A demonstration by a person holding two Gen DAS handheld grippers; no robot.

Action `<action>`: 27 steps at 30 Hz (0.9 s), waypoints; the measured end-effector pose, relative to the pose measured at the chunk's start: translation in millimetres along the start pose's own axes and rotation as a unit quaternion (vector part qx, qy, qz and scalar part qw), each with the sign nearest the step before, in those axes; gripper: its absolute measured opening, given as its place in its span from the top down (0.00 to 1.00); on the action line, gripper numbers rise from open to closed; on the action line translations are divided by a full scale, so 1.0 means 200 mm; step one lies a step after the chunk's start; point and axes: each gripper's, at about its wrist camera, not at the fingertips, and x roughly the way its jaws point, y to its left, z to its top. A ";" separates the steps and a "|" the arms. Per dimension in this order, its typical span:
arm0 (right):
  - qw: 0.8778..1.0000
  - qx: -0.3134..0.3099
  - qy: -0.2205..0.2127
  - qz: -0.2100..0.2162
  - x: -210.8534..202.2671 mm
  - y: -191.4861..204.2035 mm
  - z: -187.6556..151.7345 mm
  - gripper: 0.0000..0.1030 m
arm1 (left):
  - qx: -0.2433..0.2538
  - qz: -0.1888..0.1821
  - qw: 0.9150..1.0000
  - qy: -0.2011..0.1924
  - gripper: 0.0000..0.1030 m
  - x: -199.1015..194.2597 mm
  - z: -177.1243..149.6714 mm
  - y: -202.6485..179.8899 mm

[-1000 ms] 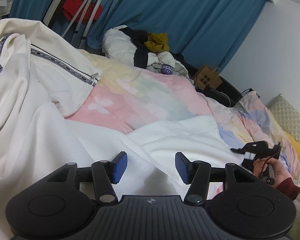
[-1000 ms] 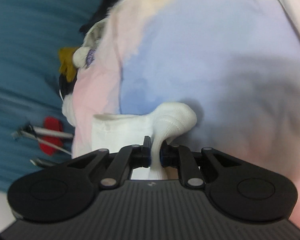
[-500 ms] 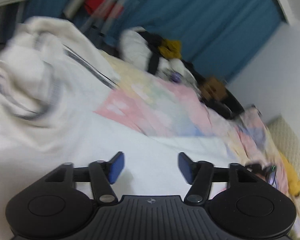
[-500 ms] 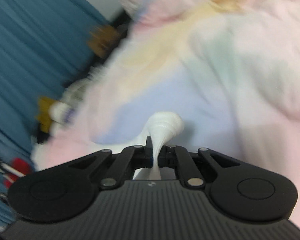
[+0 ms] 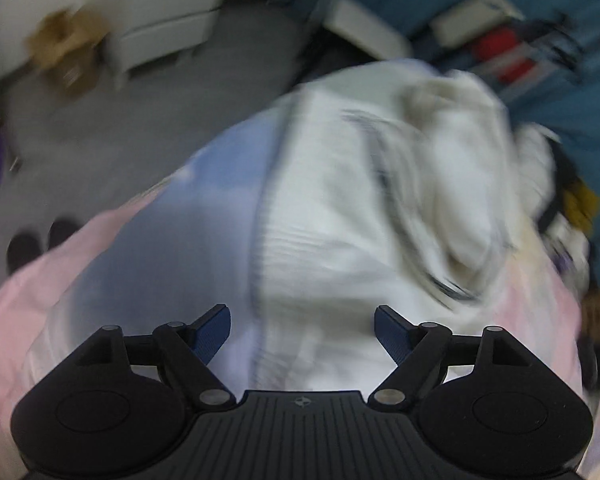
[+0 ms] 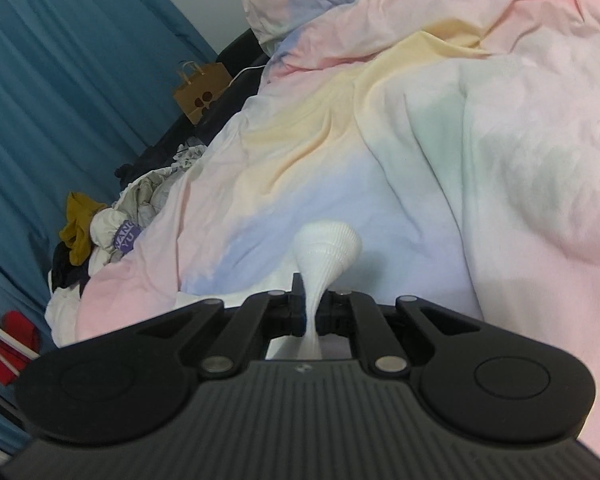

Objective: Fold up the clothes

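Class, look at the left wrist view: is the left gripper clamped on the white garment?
No: the left gripper has its blue pads spread wide apart with nothing between them, above the white garment.

Bed's wearing a pastel duvet (image 6: pixel 440 128), pink/yellow/blue patches, pretty rumpled. White garment w/ dark trim (image 5: pixel 340 208) is lying bunched on it, blurry tho. A messy clothes pile (image 6: pixel 112 232) (white, mustard, dark bits) is sitting at the far edge by the blue curtain (image 6: pixel 60 80).
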 end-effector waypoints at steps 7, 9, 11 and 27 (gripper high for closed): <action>1.000 -0.004 0.000 0.004 -0.04 0.01 -0.01 0.94 | -0.071 -0.086 0.991 -0.067 0.25 0.17 0.28 0.15; 1.000 -0.011 -0.001 0.002 -0.03 0.02 -0.02 0.94 | -0.074 -0.100 0.989 -0.083 0.25 0.24 0.38 0.16; 1.000 -0.019 -0.002 0.000 -0.03 0.03 -0.02 0.94 | -0.068 -0.111 0.987 -0.097 0.28 0.31 0.47 0.15; 0.999 -0.022 -0.010 -0.035 0.00 0.02 -0.04 0.94 | 0.133 0.020 0.965 -0.225 0.91 0.03 0.96 -0.80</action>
